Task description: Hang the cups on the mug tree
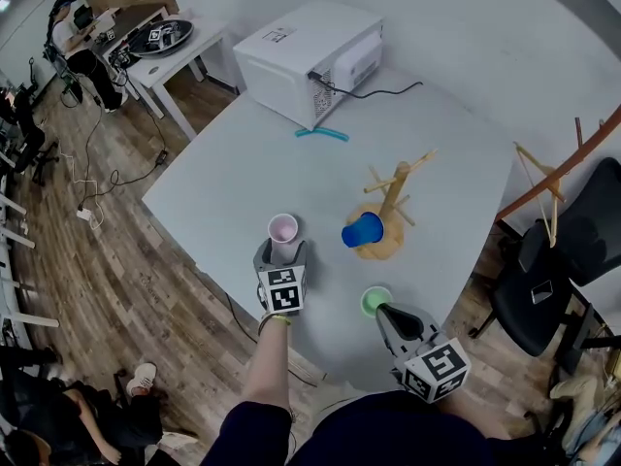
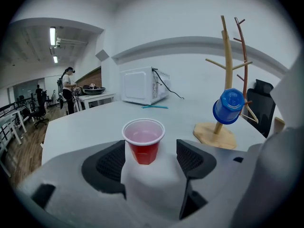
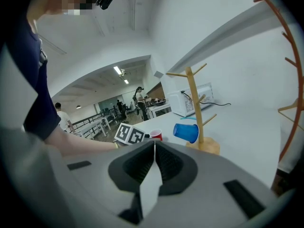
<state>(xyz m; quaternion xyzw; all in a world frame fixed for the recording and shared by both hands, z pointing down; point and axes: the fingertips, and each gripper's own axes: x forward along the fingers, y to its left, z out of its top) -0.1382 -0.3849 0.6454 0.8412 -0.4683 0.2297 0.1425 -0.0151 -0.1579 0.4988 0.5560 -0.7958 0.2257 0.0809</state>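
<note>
A red cup (image 2: pixel 143 146) stands upright on the white table (image 1: pixel 243 173), between the pads of my left gripper (image 2: pixel 151 156). The jaws are wide open and neither pad touches the cup. From the head view the cup (image 1: pixel 282 229) sits just ahead of the left gripper (image 1: pixel 282 252). The wooden mug tree (image 1: pixel 390 212) stands to its right, with a blue cup (image 1: pixel 362 231) hanging on a low peg. A green cup (image 1: pixel 375 301) stands upright near the front edge. My right gripper (image 1: pixel 388 314) is right behind it, shut (image 3: pixel 154 158) with nothing in it.
A white microwave (image 1: pixel 310 61) stands at the table's far end with a teal strip (image 1: pixel 321 134) in front of it. A black chair (image 1: pixel 553 280) and a wooden rack (image 1: pixel 543 178) stand off the right edge. A side table (image 1: pixel 160 42) is far left.
</note>
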